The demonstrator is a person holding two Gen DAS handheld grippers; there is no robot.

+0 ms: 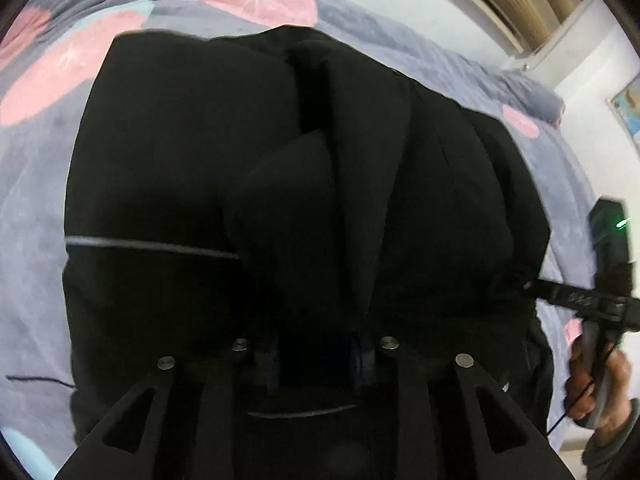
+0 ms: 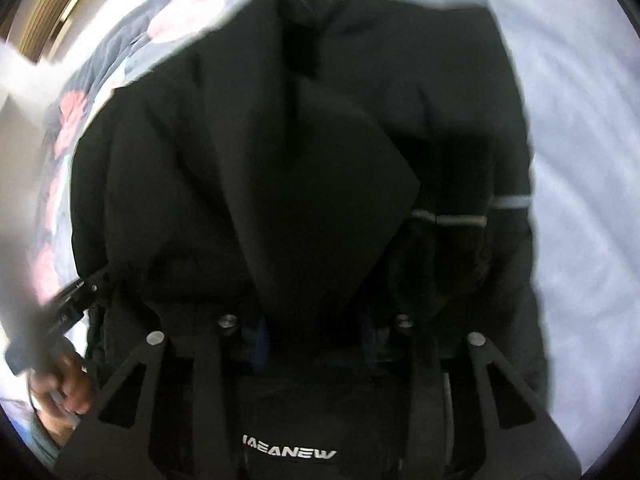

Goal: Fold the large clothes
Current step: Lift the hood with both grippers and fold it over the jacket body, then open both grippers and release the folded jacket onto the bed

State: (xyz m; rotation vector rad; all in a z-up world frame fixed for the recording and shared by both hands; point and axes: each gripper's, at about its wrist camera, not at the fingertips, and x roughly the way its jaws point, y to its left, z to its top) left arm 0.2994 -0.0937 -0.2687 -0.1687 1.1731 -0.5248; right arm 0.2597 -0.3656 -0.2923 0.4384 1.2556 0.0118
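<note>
A large black jacket (image 1: 248,168) with grey reflective stripes lies on the bed and fills both views (image 2: 280,160). My left gripper (image 1: 316,354) sits low over its near edge, with black cloth between the fingers. My right gripper (image 2: 316,336) is likewise at the near edge, with a fold of the jacket hanging down between its fingers. The right gripper also shows at the right edge of the left wrist view (image 1: 532,286), its tips at the jacket's side. The left gripper shows at the left of the right wrist view (image 2: 86,288), touching the jacket.
The bed has a grey-blue cover (image 1: 36,208) with pink round prints (image 1: 260,0). A white wall and curtain (image 1: 520,4) lie behind. A white label reading "ANEW" (image 2: 290,453) shows on the cloth below the right gripper.
</note>
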